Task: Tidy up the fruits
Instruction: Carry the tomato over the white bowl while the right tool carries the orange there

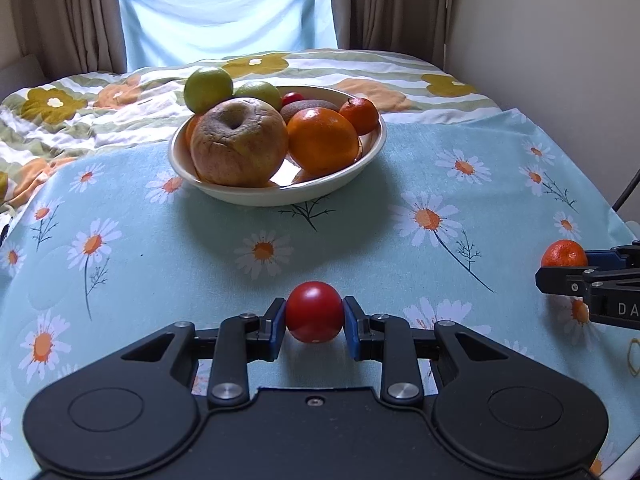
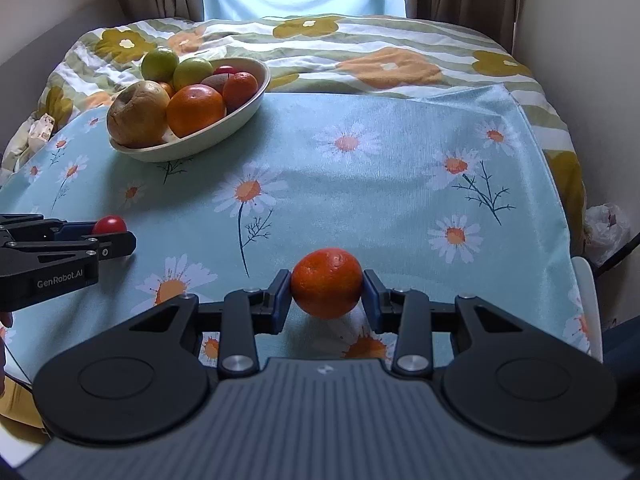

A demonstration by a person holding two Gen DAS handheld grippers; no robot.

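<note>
My left gripper (image 1: 315,322) is shut on a small red tomato (image 1: 314,312), just above the daisy-print cloth; it also shows in the right wrist view (image 2: 110,225). My right gripper (image 2: 327,296) is shut on a tangerine (image 2: 327,282), also low over the cloth; the tangerine shows at the right edge of the left wrist view (image 1: 564,253). A cream bowl (image 1: 224,194) farther back holds a large wrinkled apple (image 1: 239,141), an orange (image 1: 322,139), a tangerine (image 1: 360,115), two green fruits, a kiwi and a small red tomato.
The bowl also shows at the back left in the right wrist view (image 2: 248,114). A flowered quilt (image 2: 360,52) lies behind the cloth, with curtains (image 1: 224,8) beyond. A wall (image 1: 560,60) runs along the right side.
</note>
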